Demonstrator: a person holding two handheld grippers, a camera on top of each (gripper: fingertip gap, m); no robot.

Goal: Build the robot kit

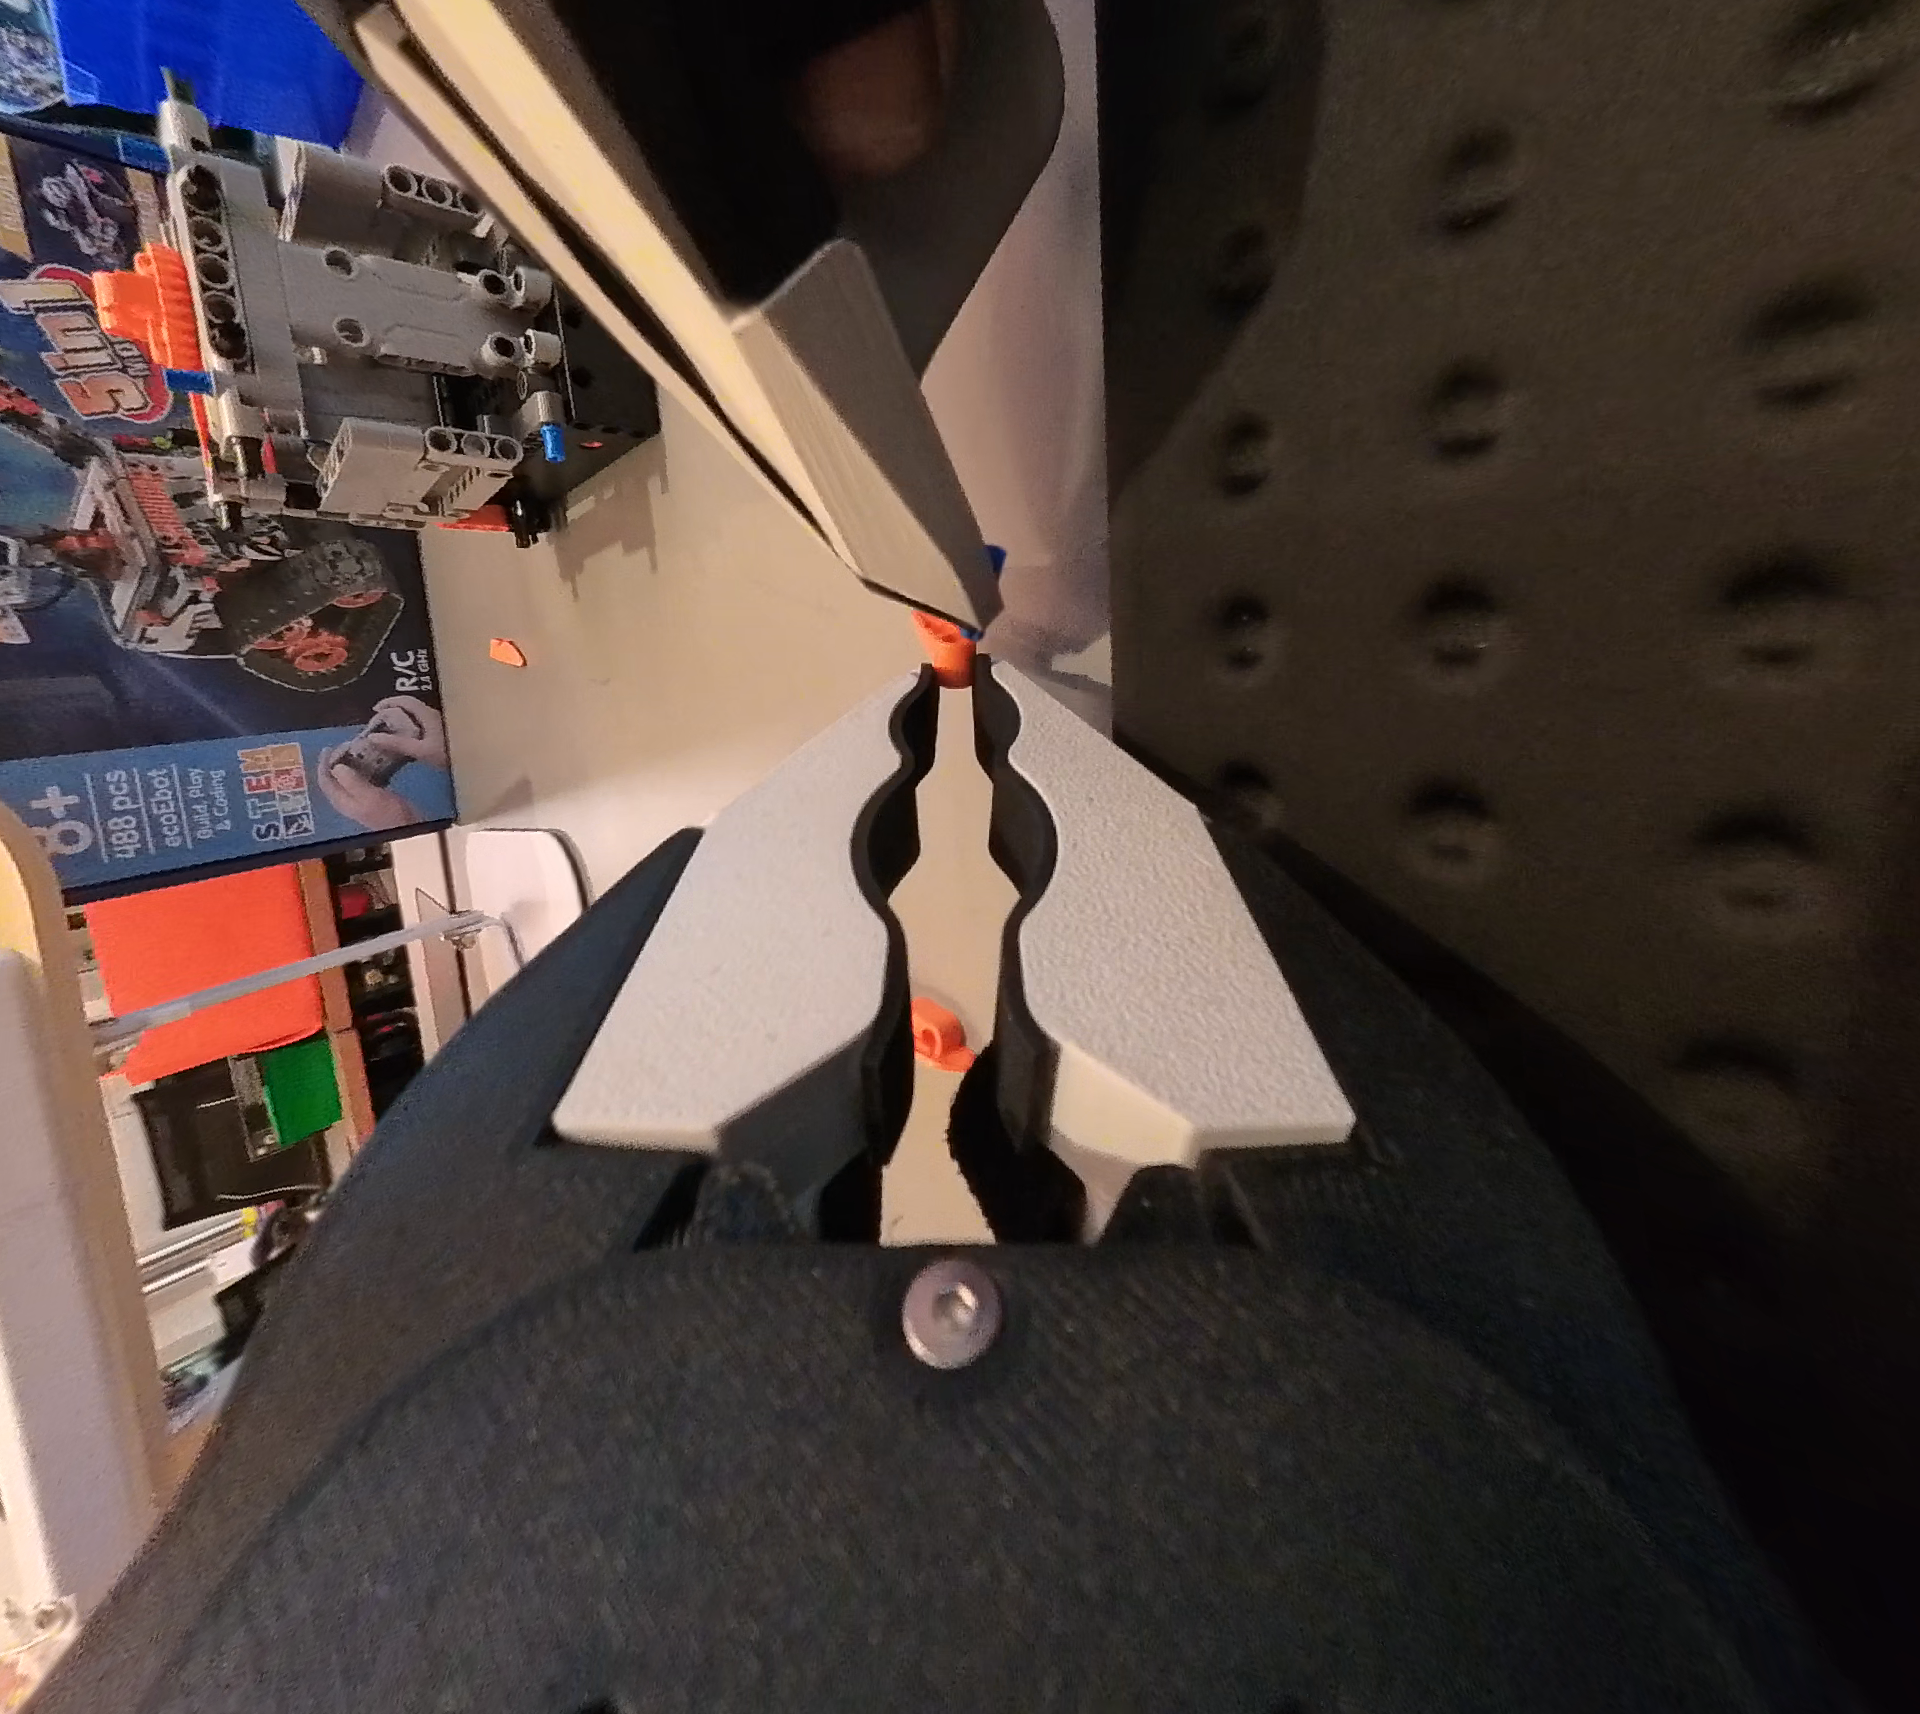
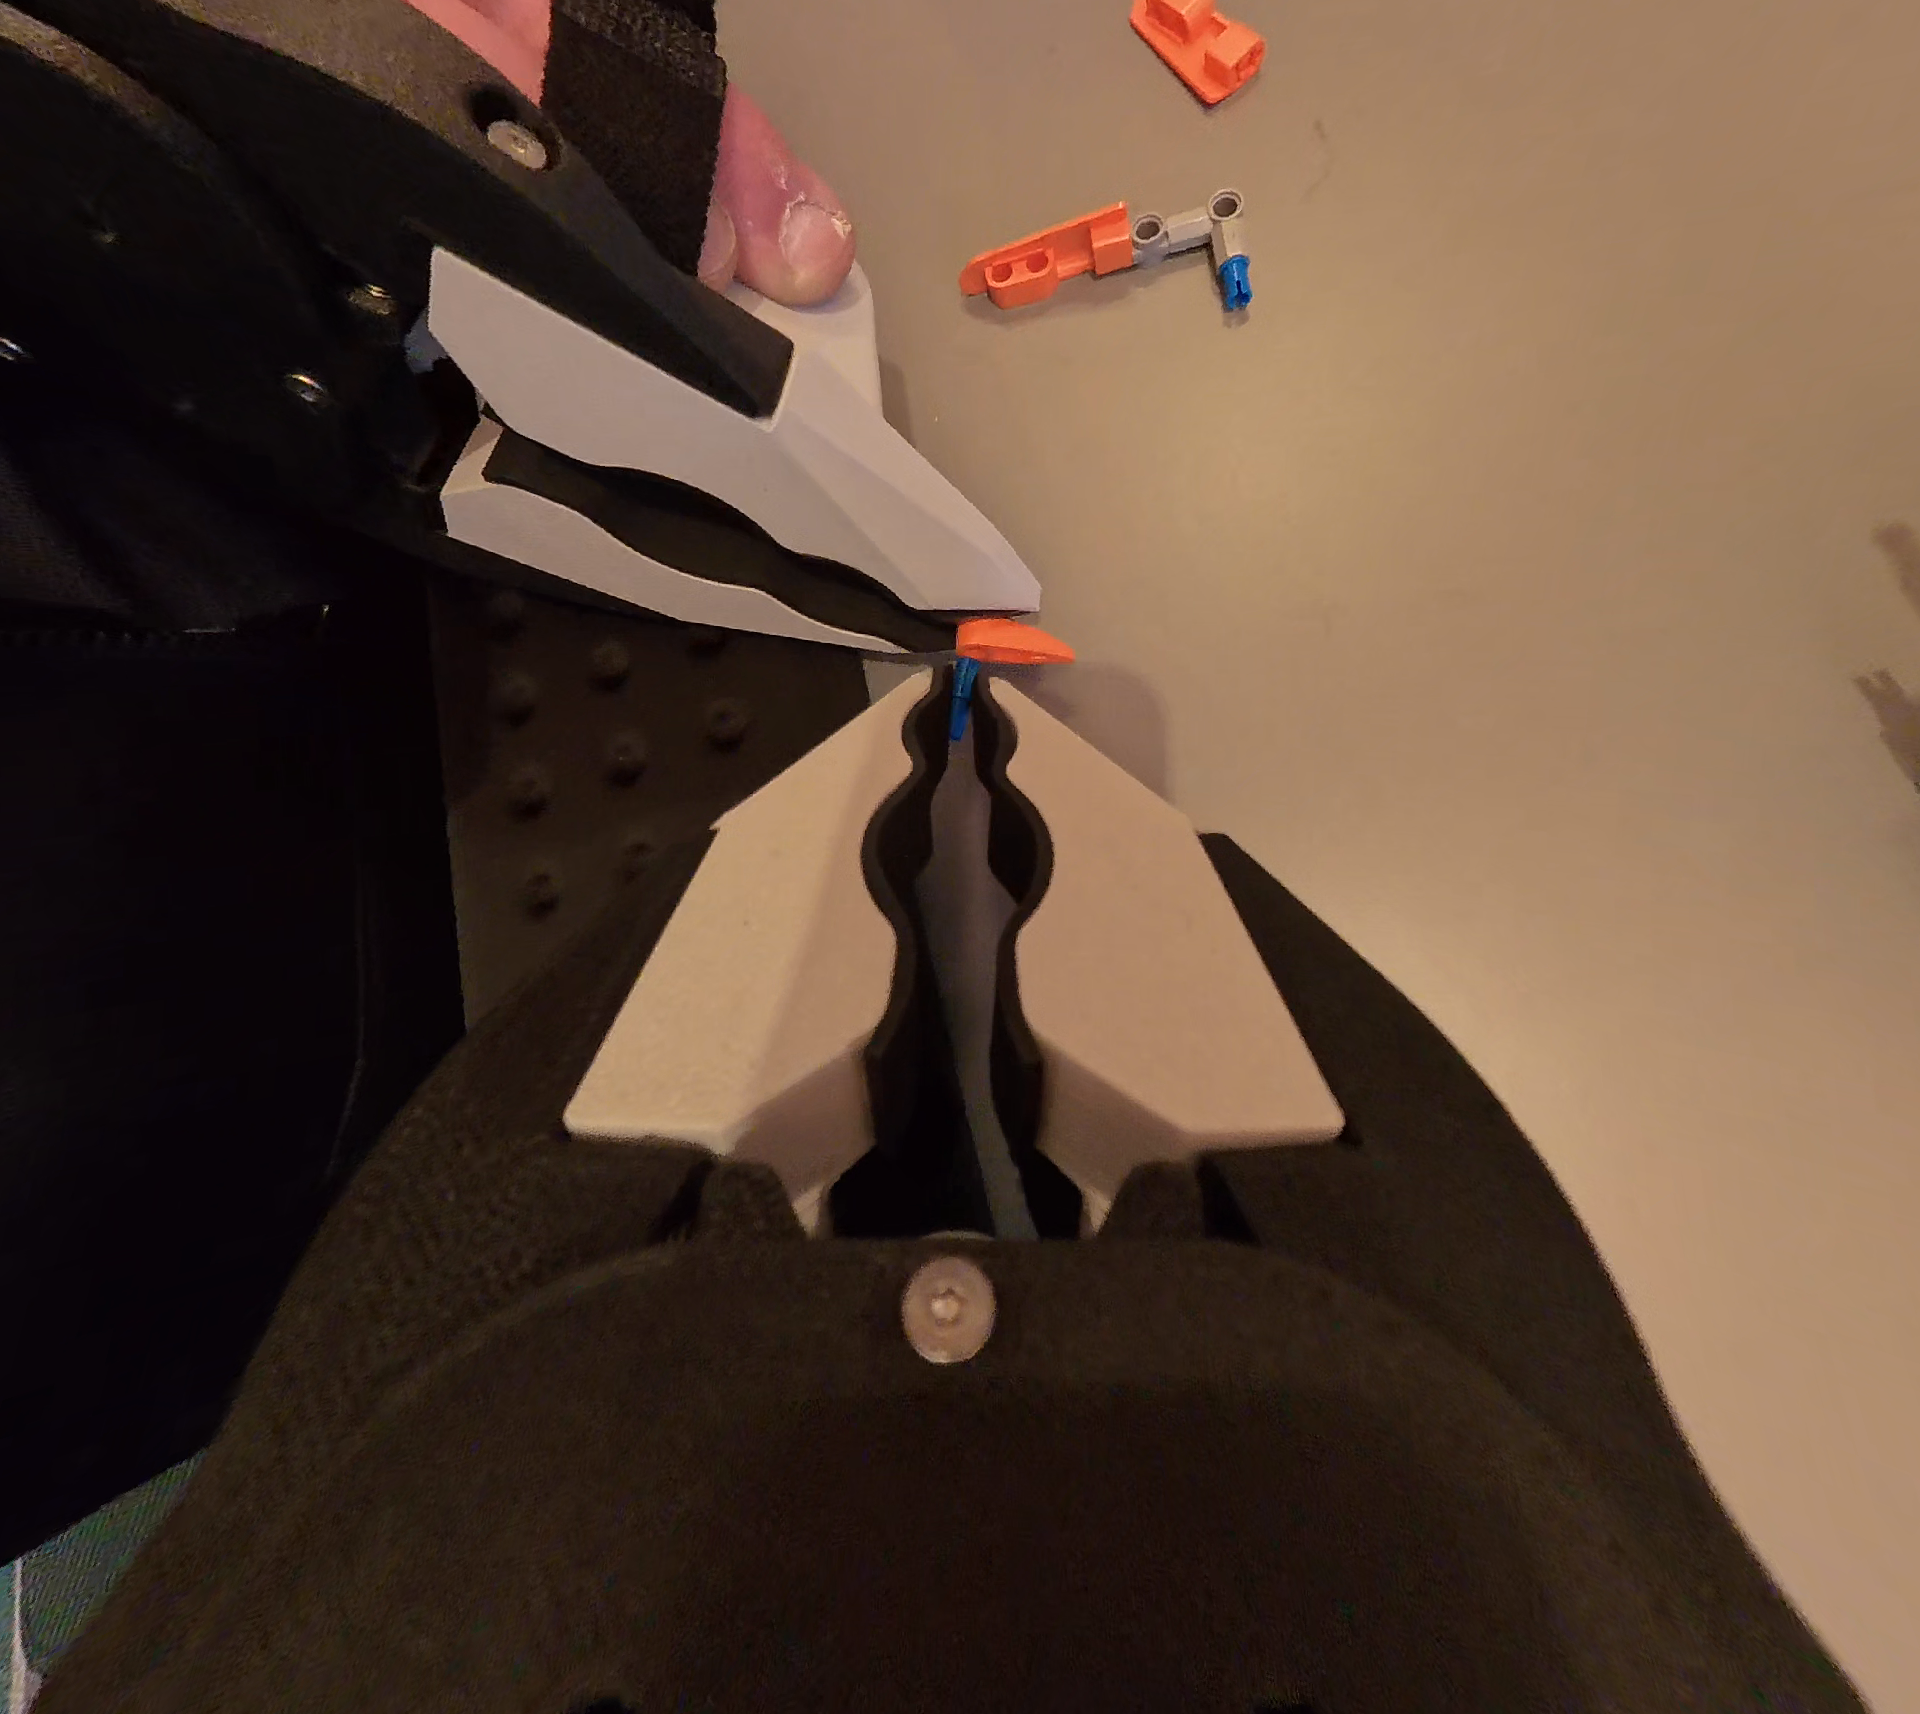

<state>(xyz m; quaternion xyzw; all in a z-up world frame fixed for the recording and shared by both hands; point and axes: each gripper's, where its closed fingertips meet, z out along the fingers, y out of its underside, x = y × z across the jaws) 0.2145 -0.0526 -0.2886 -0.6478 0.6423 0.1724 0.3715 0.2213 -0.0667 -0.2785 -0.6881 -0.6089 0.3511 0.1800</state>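
Left hand-held gripper (image 1: 948, 667) was nearly closed, pinching a small orange piece (image 1: 943, 648) at its tips. Right hand-held gripper (image 2: 961, 685) was likewise clamped on a blue pin (image 2: 962, 700), tip touching the orange piece. Both met above the tabletop (image 2: 1455, 625). An orange-grey assembly (image 2: 1112, 251) and an orange connector (image 2: 1197, 35) lay well apart.

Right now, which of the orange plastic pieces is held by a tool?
The small orange piece pinched by the left tool. The other two, orange block and orange-grey assembly, lie loose on the table.

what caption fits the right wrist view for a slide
Right gripper pinching a blue pin against the orange piece held by the left gripper.
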